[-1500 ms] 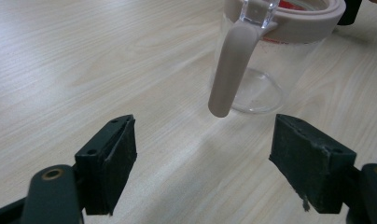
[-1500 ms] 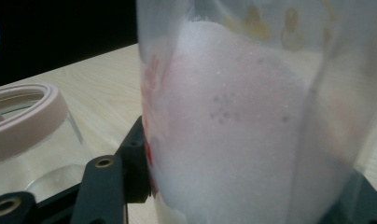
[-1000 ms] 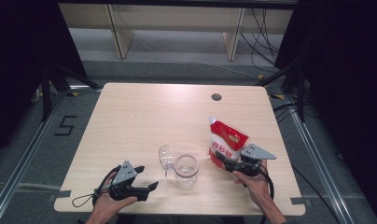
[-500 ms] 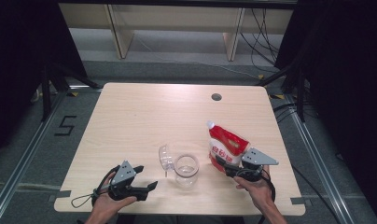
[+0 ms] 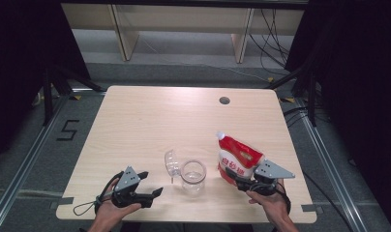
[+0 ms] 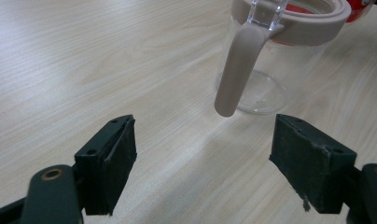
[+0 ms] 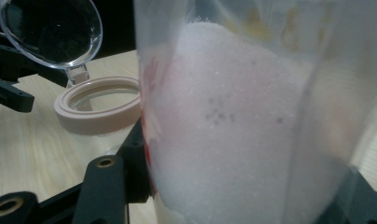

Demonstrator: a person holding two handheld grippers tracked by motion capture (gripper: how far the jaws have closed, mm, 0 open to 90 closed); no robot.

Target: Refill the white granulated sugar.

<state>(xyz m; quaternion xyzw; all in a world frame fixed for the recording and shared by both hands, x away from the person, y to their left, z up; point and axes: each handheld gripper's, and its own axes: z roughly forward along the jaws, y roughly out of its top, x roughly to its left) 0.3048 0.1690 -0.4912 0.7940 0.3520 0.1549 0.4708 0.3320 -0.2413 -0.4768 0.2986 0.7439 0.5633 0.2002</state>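
A red and white pouch [image 5: 238, 159] with a white spout leans up and to the left at the table's near right. My right gripper [image 5: 236, 177] is shut on its lower end. In the right gripper view the pouch [image 7: 252, 121] shows white granules through its clear side, and my right gripper [image 7: 247, 191] clamps it from both sides. A glass jar [image 5: 192, 177] with a beige rim stands just left of the pouch, its clear hinged lid [image 5: 172, 162] flipped open. My left gripper [image 5: 150, 186] rests open at the near left, aimed at the jar [image 6: 266, 74]. Nothing lies between the jaws of my left gripper [image 6: 200, 163].
A beige latch [image 6: 235, 70] hangs down the jar's near side. The wooden table [image 5: 150, 121] has a round cable hole [image 5: 224, 100] at the far right. Shelving [image 5: 184, 29] stands beyond the far edge, and dark floor surrounds the table.
My right gripper has shifted a little toward the near right edge with the pouch in it. The left gripper, jar and lid have stayed put.
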